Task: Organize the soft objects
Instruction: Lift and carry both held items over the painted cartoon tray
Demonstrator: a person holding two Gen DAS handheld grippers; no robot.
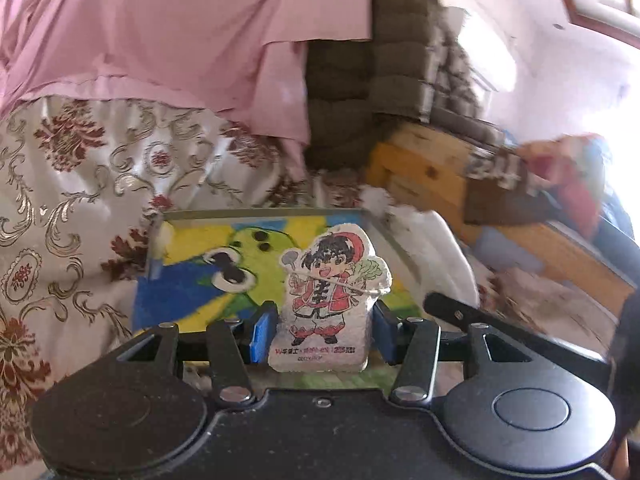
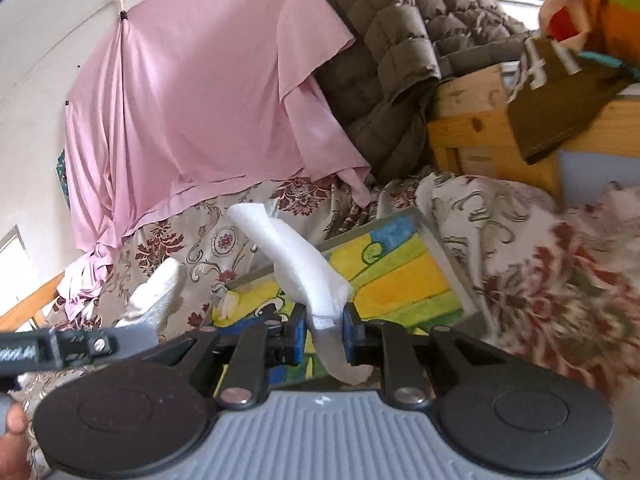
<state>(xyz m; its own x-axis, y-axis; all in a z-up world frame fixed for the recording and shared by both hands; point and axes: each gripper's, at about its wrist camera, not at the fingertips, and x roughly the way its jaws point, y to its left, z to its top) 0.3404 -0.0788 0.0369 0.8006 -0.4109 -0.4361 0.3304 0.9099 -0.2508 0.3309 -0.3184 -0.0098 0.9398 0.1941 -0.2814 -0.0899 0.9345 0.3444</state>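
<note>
My left gripper (image 1: pixel 319 332) is shut on a flat soft cutout printed with a cartoon boy (image 1: pixel 326 300), held upright over a colourful box with a green frog picture (image 1: pixel 224 264). My right gripper (image 2: pixel 322 334) is shut on a white foam strip (image 2: pixel 296 256) that curves up to the left, above the same colourful box (image 2: pixel 400 276). The cutout's white back (image 2: pixel 156 300) and the left gripper's arm show at the left of the right wrist view. The white strip (image 1: pixel 436 256) shows at the right of the left wrist view.
The box lies on a bed with a cream and maroon floral cover (image 1: pixel 80 184). A pink sheet (image 2: pixel 192 100) hangs behind. A brown quilted jacket (image 2: pixel 400 52) drapes over a wooden frame (image 2: pixel 472 120), with a brown bag (image 2: pixel 560 96) on it.
</note>
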